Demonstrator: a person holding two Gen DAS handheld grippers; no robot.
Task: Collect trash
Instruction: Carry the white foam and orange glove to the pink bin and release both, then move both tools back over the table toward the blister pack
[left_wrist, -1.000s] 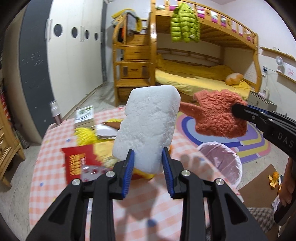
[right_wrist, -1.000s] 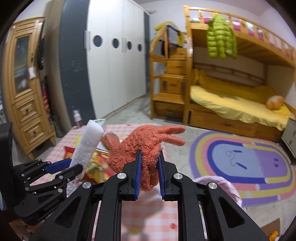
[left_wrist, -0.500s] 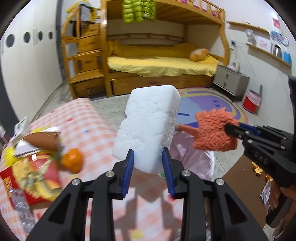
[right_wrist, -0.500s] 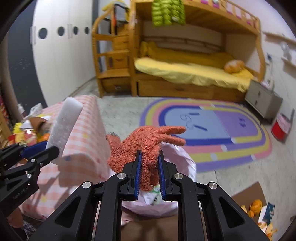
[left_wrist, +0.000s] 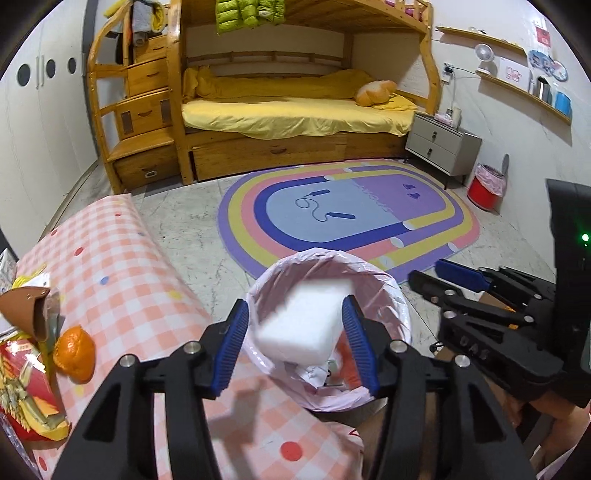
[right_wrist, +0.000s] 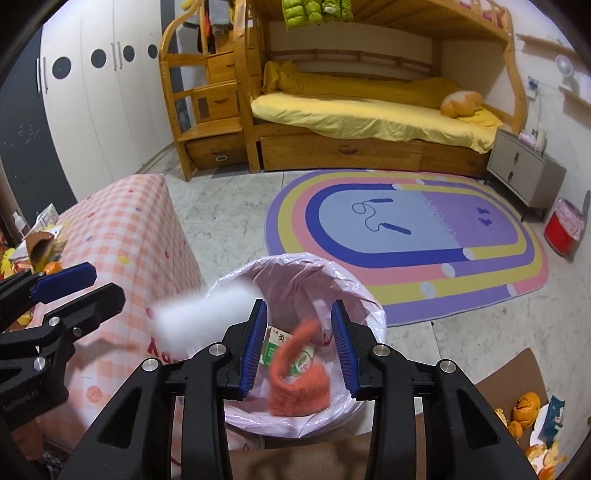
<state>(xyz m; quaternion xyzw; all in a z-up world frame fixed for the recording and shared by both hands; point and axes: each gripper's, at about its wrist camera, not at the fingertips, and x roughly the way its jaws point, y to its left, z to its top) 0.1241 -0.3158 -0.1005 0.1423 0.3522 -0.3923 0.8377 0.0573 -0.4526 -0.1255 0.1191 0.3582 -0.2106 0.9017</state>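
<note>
Checked table (left_wrist: 122, 280): orange peel (left_wrist: 74, 350), red packet (left_wrist: 26, 384).

— How's my feed?
— Bright, even room light, soft shadows on the bench (left_wrist: 125, 280). Foam block (left_wrist: 306, 325) and orange glove (right_wrist: 299, 380) smear with motion blur (everything else sharp). Fisheye bends edges; corners go black.

You're in a child's bedroom at home: a wooden bunk bed (left_wrist: 295, 110) with yellow bedding, stair drawers (left_wrist: 144, 110) beside it, a rainbow rug (right_wrist: 406, 236) on the tiled floor, white wardrobes (right_wrist: 99, 92), and a grey nightstand (left_wrist: 441, 146).
</note>
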